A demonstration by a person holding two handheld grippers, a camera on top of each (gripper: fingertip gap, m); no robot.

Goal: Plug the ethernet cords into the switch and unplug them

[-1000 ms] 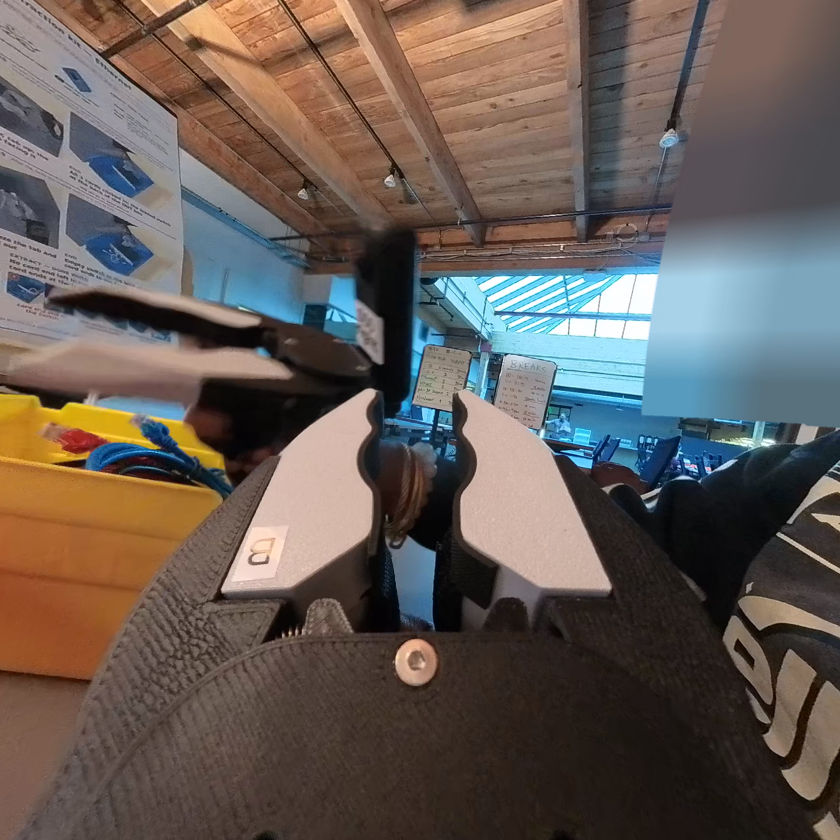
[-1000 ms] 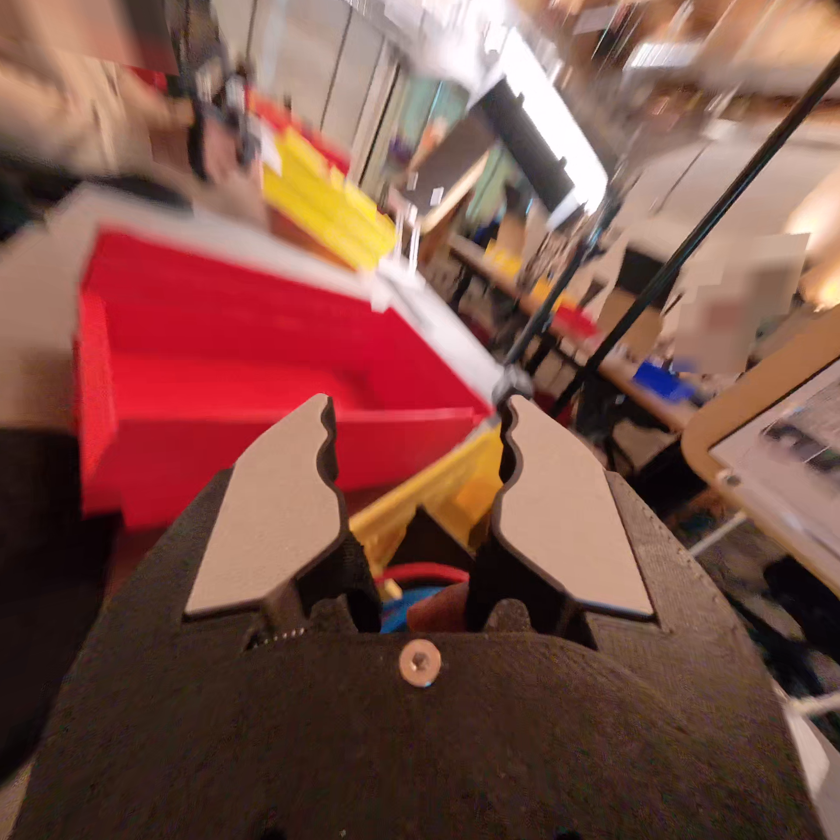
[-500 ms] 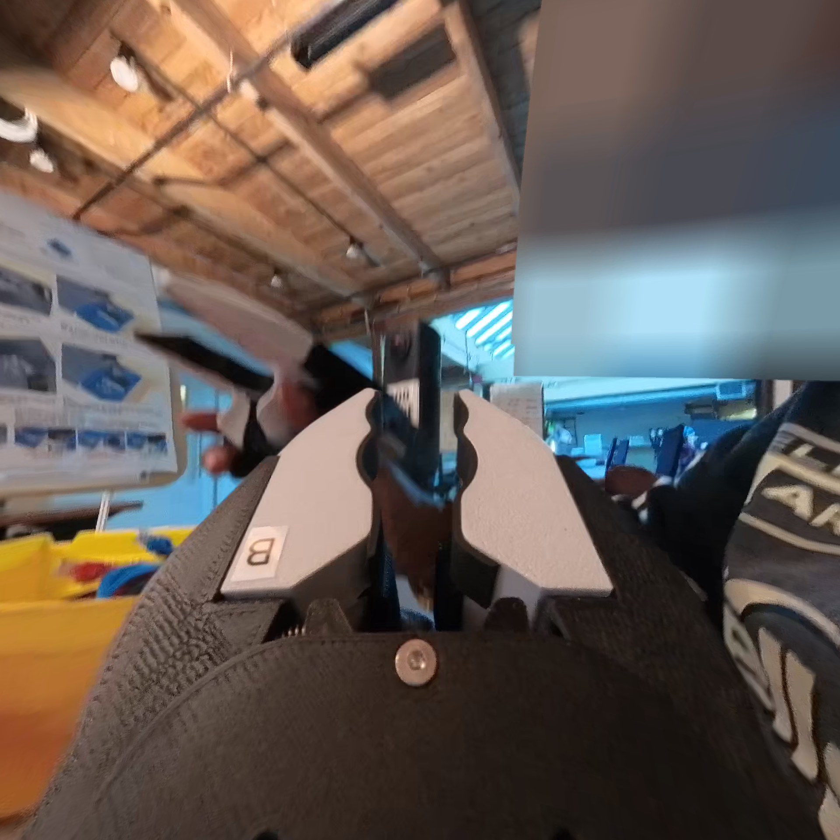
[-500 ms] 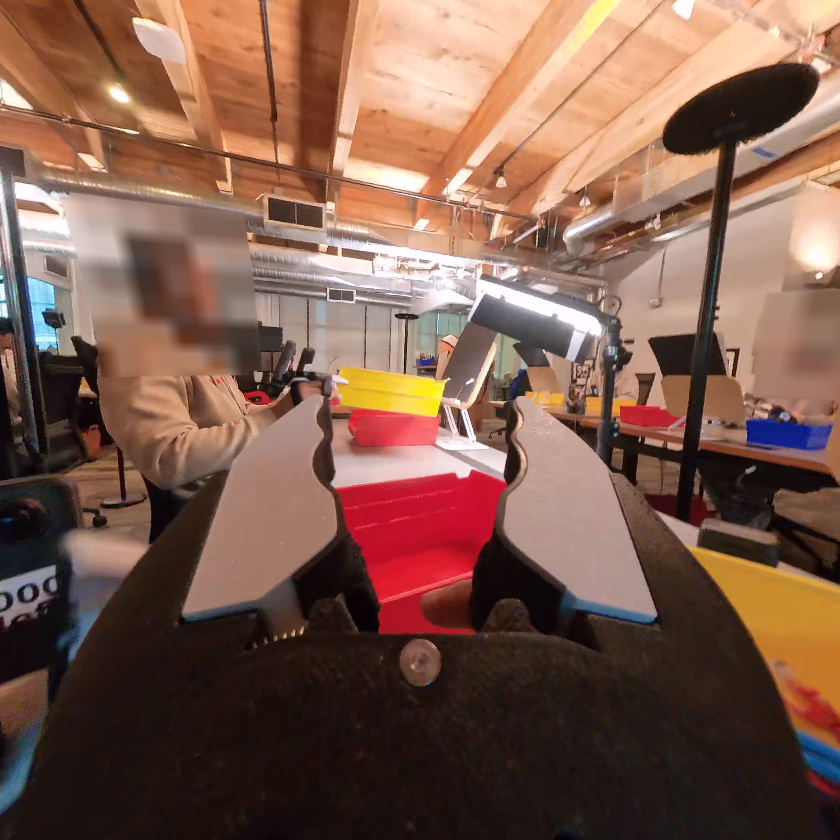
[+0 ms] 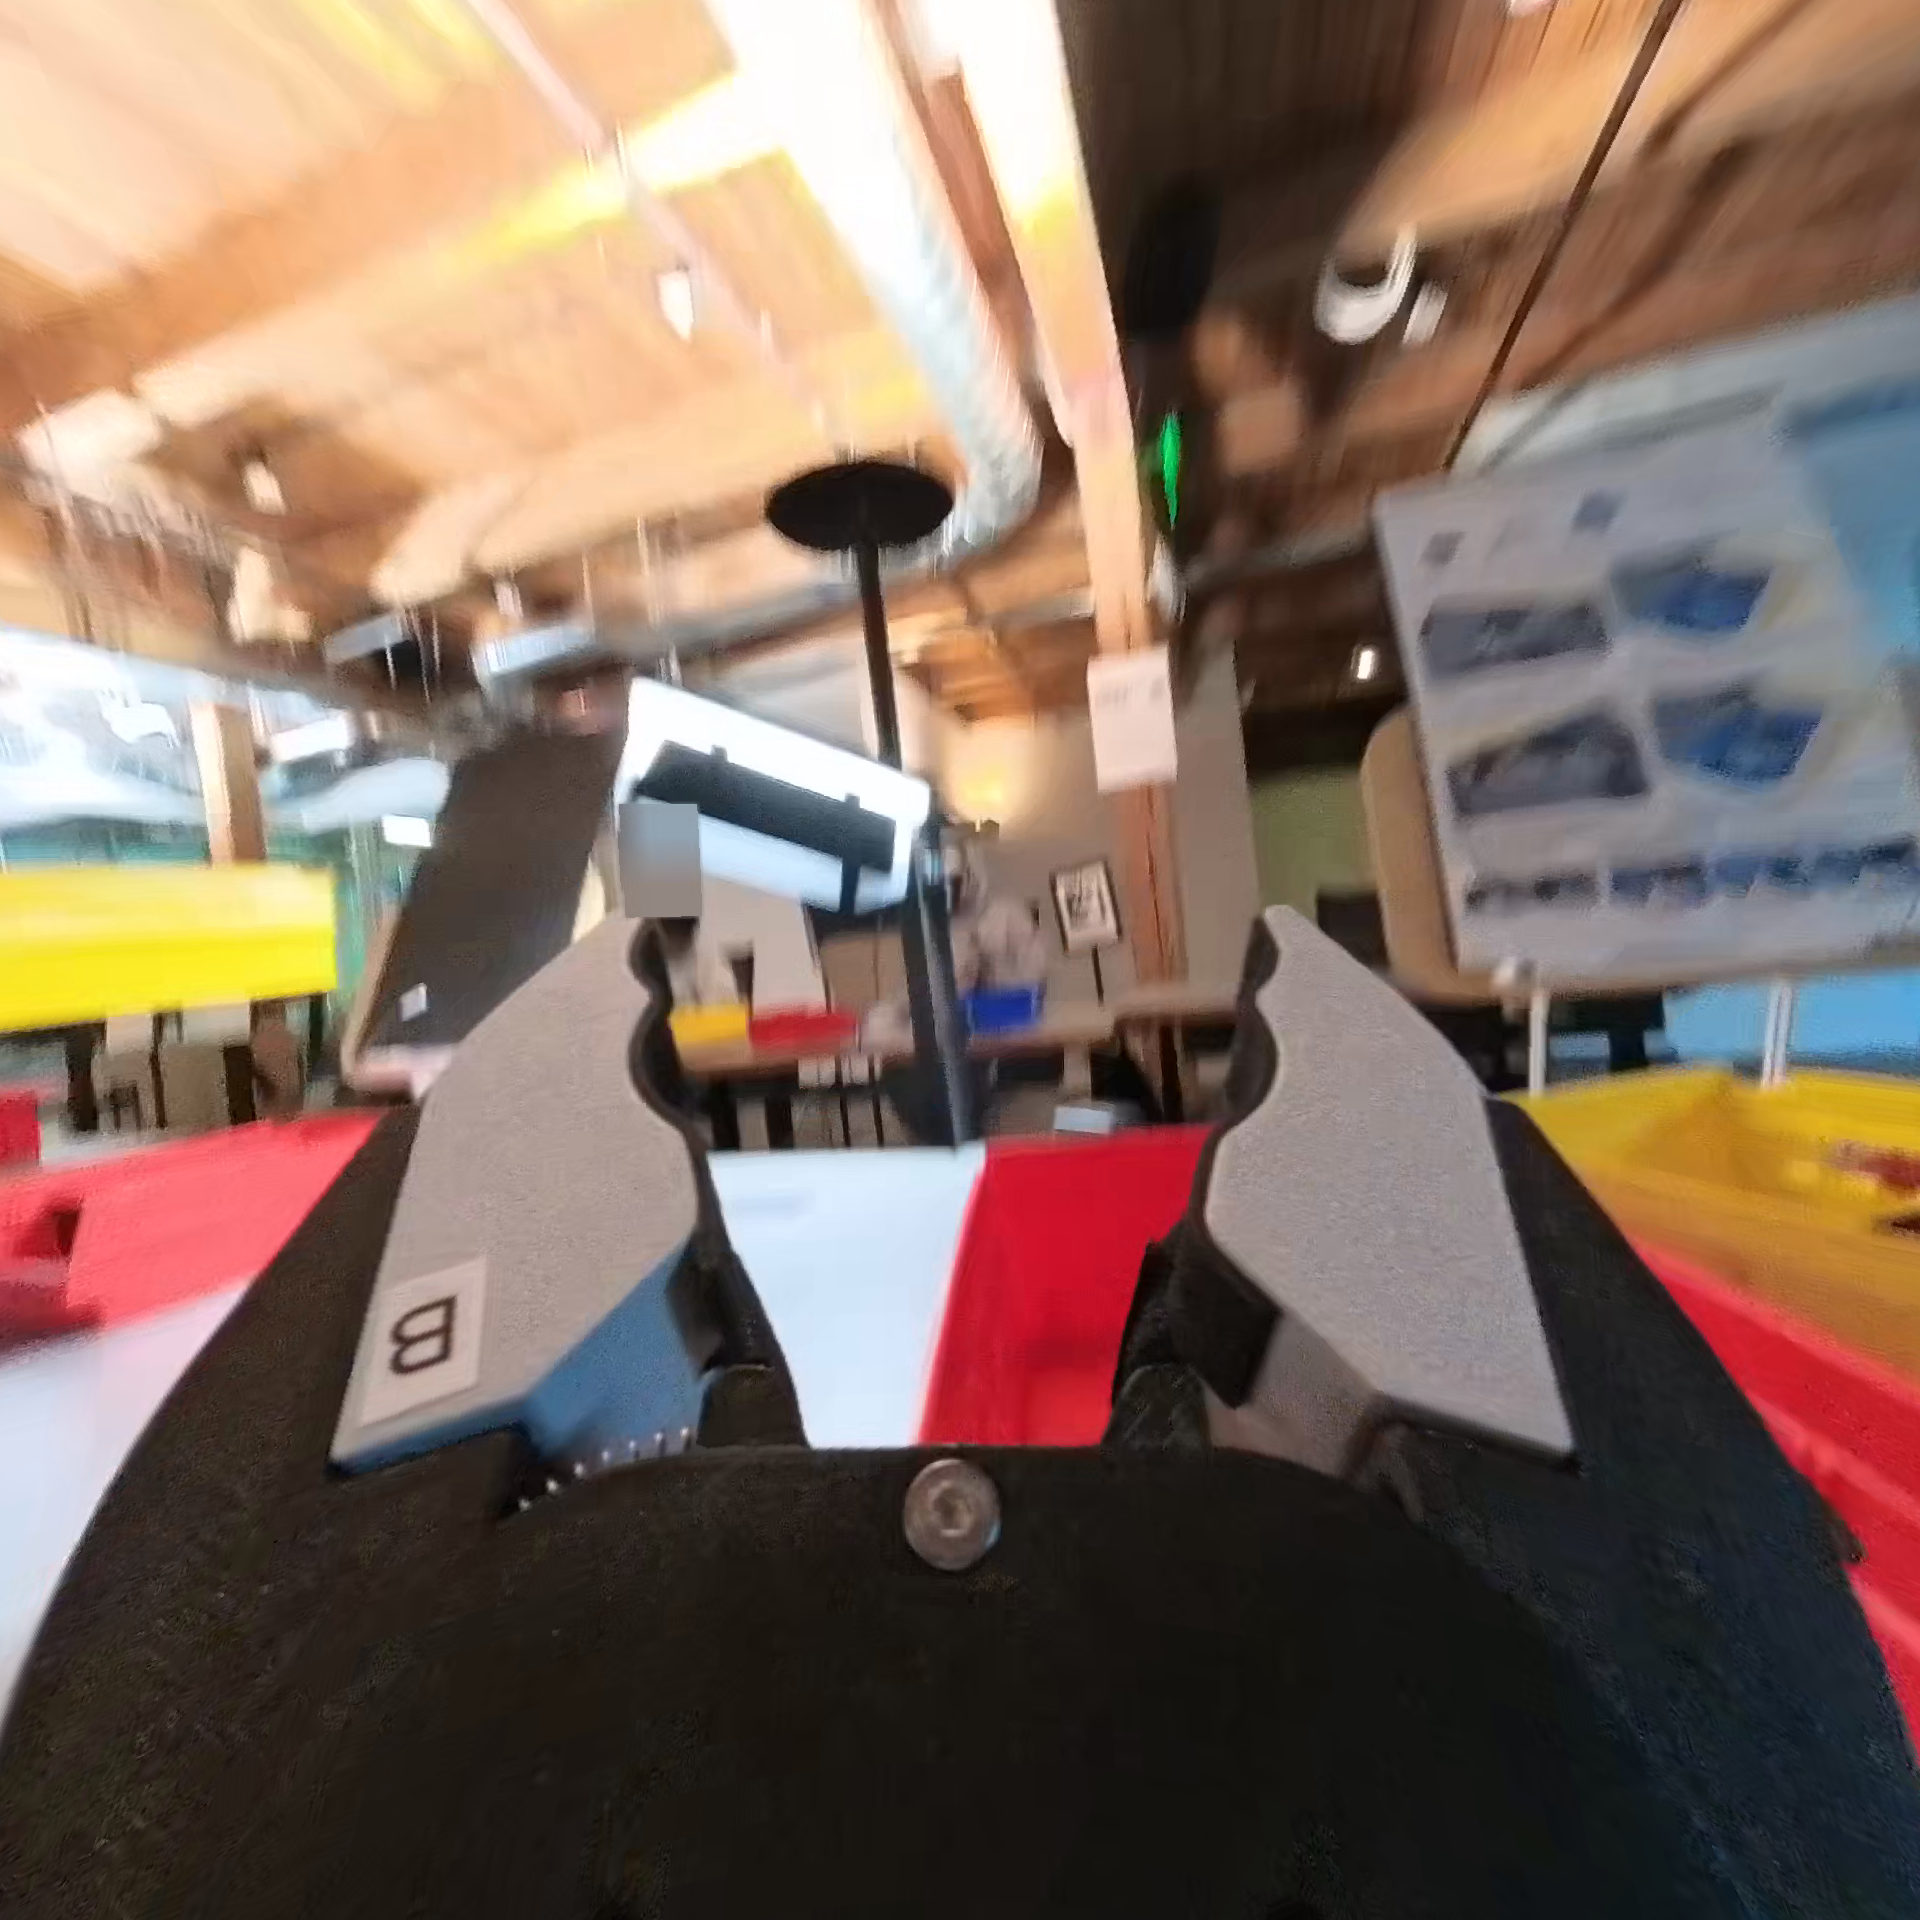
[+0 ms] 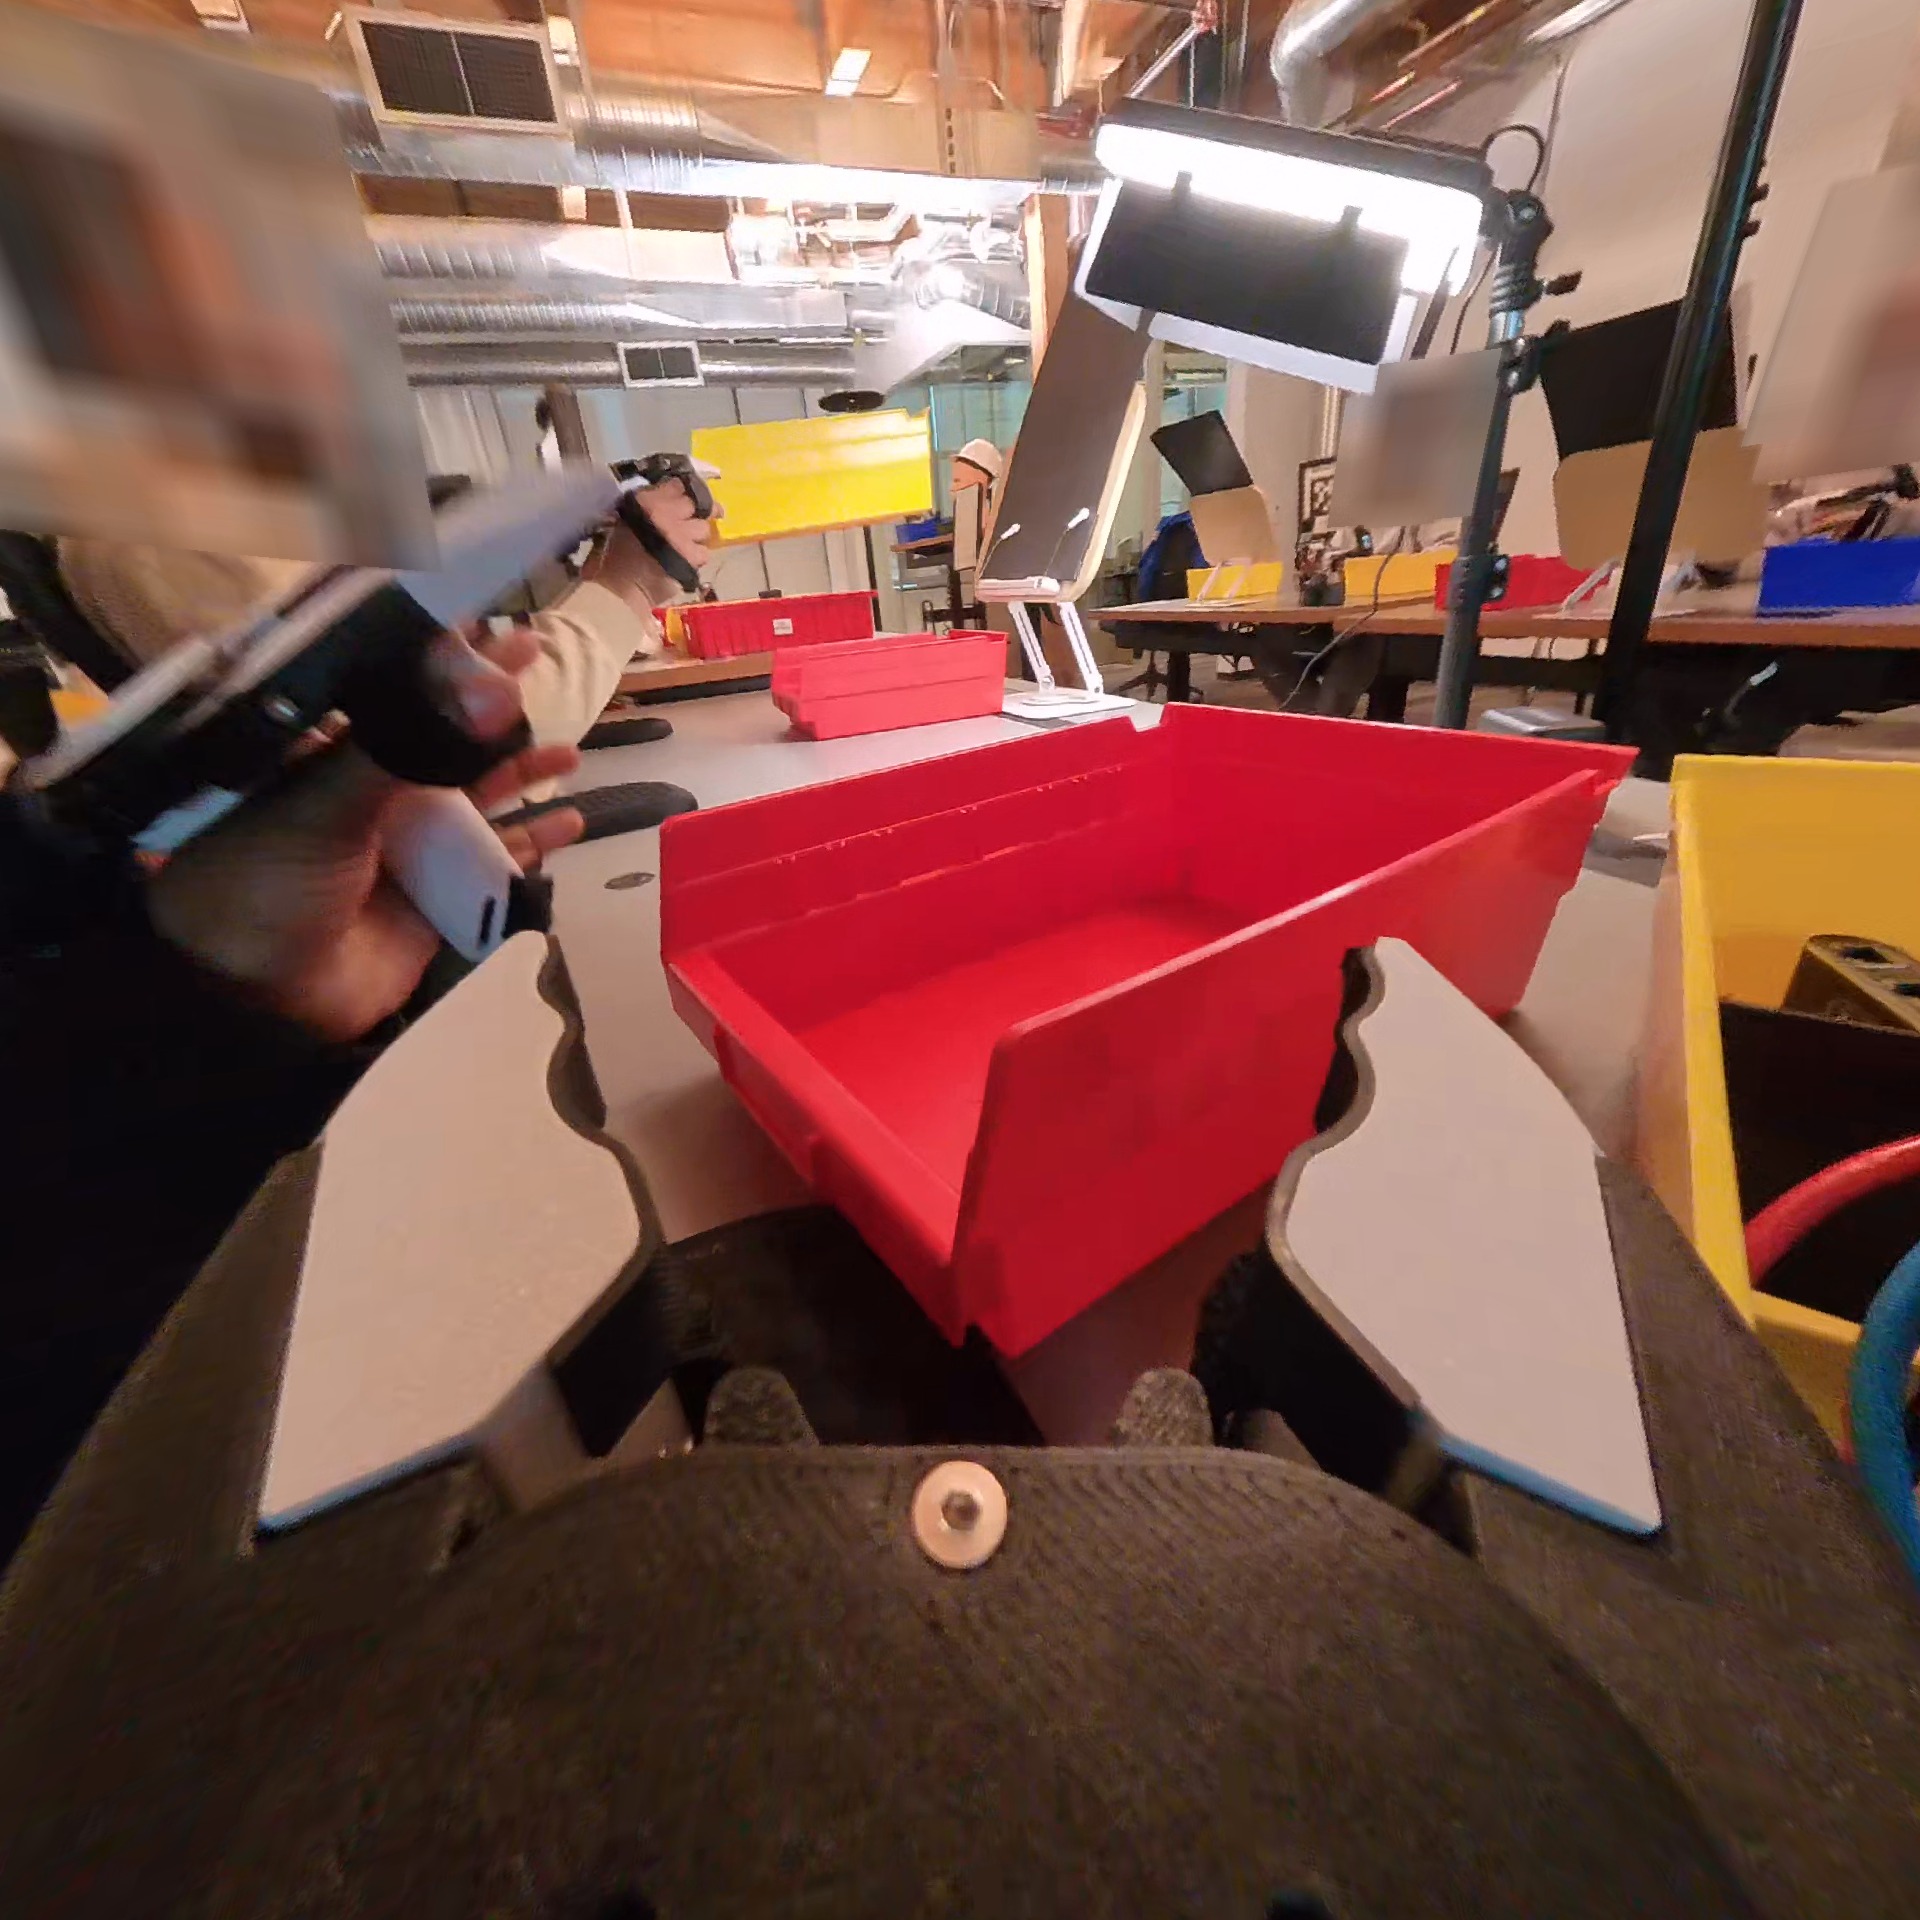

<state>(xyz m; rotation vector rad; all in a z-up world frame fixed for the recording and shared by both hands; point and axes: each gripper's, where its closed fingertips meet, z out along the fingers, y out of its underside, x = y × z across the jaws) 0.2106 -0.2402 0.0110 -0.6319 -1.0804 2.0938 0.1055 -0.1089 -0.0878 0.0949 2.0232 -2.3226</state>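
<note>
My left gripper (image 5: 953, 935) is open wide with nothing between its fingers; its view is blurred and looks across a white table. My right gripper (image 6: 951, 951) is also open wide and bare, just in front of an empty red bin (image 6: 1039, 831). To its right a yellow bin (image 6: 1766, 831) holds a dark switch (image 6: 1860, 971), a red cord (image 6: 1818, 1195) and a blue cord (image 6: 1881, 1351). The red bin (image 5: 1049, 1247) and the yellow bin (image 5: 1714, 1143) also show in the left wrist view, to the right.
A hand (image 6: 312, 935) holding the other gripper fills the left of the right wrist view. A second red bin (image 6: 894, 681) and a tablet stand (image 6: 1060, 582) are farther back on the table. A light stand pole (image 6: 1683, 416) rises at the right.
Both grippers have opened wide from narrower gaps. The left view has swung from the ceiling down to the table and bins. The right view has tilted down onto the red bin.
</note>
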